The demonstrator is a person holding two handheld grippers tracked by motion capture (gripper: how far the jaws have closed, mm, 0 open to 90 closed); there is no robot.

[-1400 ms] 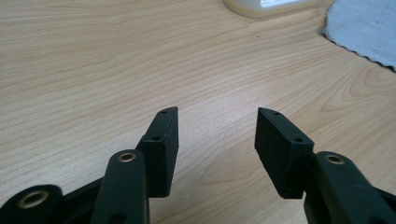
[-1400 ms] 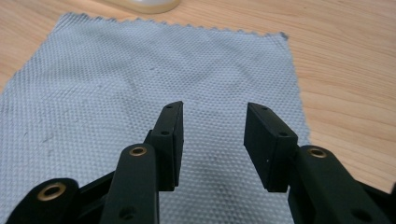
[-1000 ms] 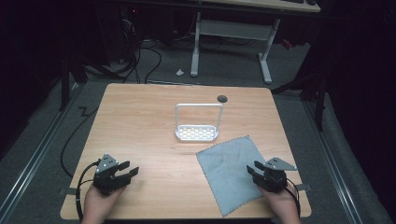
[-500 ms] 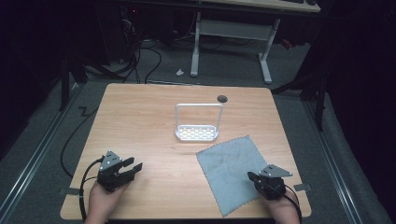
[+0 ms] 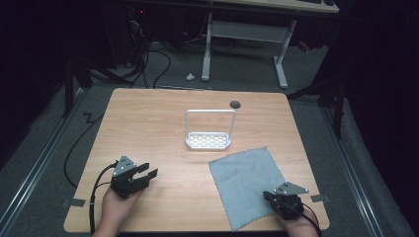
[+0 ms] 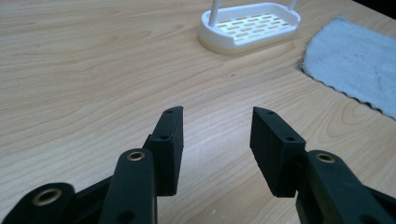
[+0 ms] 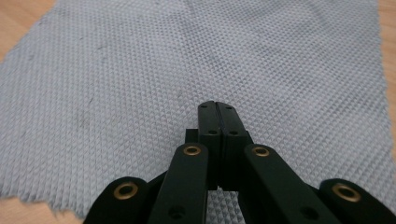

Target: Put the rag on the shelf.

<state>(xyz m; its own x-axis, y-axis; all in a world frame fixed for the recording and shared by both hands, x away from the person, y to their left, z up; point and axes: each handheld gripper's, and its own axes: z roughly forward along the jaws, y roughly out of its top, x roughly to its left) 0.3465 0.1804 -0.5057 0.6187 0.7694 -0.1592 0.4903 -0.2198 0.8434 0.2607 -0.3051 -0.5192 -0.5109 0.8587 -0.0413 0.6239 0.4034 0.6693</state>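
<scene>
While right gripper [image 7: 218, 109] sits pressed together over grey cloth [image 5: 247, 185] at 5 o'clock, cloth pinch unclear; left gripper [image 6: 217, 135] gapes empty, 7 o'clock.

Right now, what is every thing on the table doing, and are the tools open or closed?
Left tool: open, empty, over bare wood.
Right tool: shut, over the cloth's near part; a pinch cannot be told.
Grey cloth: spread flat.
White rack: upright, empty.
Table: bare elsewhere.

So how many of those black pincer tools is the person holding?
2. The left gripper is at the table's near left, jaws apart over bare wood. The right gripper is at the near right, jaws closed over the grey cloth.
</scene>
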